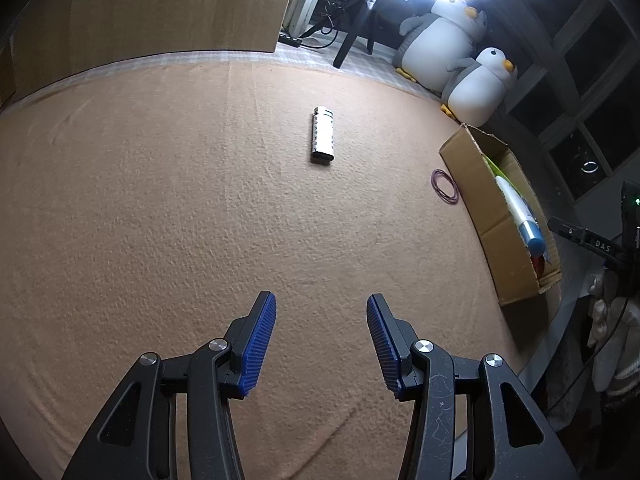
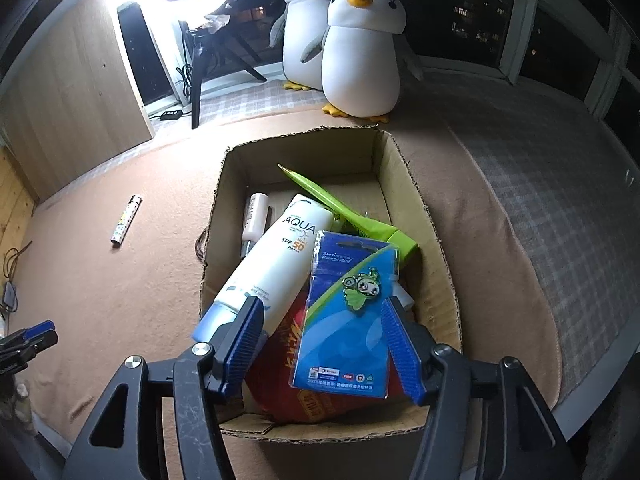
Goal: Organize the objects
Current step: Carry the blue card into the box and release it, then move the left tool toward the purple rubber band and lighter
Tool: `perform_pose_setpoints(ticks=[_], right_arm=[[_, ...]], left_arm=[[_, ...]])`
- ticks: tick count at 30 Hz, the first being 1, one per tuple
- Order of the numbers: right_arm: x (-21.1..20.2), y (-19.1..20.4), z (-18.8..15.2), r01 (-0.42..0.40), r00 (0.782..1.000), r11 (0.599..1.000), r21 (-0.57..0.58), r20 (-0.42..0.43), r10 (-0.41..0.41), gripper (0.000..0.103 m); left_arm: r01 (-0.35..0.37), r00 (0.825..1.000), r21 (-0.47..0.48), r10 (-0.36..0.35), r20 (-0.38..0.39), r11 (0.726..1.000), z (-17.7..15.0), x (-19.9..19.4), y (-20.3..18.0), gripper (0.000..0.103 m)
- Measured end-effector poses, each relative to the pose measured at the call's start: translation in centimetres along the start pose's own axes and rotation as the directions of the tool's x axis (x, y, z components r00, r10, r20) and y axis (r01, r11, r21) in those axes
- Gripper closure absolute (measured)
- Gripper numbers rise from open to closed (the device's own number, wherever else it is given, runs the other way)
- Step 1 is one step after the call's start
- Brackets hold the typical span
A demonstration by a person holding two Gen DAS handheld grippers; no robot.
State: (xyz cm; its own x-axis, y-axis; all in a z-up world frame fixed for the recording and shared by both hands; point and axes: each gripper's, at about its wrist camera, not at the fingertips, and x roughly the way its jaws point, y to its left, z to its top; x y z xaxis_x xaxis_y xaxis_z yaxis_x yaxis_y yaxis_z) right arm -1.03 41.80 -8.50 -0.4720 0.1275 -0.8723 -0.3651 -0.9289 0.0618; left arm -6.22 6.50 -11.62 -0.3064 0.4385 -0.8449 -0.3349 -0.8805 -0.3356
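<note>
White patterned lighter (image 1: 323, 135), purple rubber bands (image 1: 444, 186), peach blanket (image 1: 160, 200), blue card (image 2: 346, 316), brown box (image 2: 436, 264).

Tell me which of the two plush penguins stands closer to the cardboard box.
The smaller plush penguin, in front with its feet just behind the cardboard box back wall. The larger penguin stands farther back, partly hidden behind it.

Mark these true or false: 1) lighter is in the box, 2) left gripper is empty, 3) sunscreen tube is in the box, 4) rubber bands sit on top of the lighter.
1) False. The lighter lies on the tan blanket, outside the cardboard box.
2) True. The left gripper is open with nothing between its pads.
3) True. The sunscreen tube lies in the box.
4) False. The rubber bands lie beside the box, apart from the lighter.
</note>
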Motion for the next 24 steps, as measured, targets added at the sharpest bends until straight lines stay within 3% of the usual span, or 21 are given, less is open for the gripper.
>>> perform_pose_setpoints(ticks=[11,18,24], right_arm=[[-1.8,1.5,-0.4,-0.052,0.998,0.999,0.011,0.028,0.052,0.046],[-3.4,3.0,-0.9,-0.101,0.994,0.995,0.004,0.048,0.101,0.046],[-4.7,3.2,-1.6,-0.12,0.991,0.993,0.009,0.06,0.119,0.046]], left_arm=[[0.009,1.0,0.038,-0.008,-0.011,0.999,1.3,0.9,-1.2,0.052],[0.018,1.0,0.126,-0.017,-0.01,0.992,4.4,3.0,-4.9,0.052],[0.019,0.999,0.216,-0.013,-0.029,0.976,8.0,7.2,-9.7,0.052]])
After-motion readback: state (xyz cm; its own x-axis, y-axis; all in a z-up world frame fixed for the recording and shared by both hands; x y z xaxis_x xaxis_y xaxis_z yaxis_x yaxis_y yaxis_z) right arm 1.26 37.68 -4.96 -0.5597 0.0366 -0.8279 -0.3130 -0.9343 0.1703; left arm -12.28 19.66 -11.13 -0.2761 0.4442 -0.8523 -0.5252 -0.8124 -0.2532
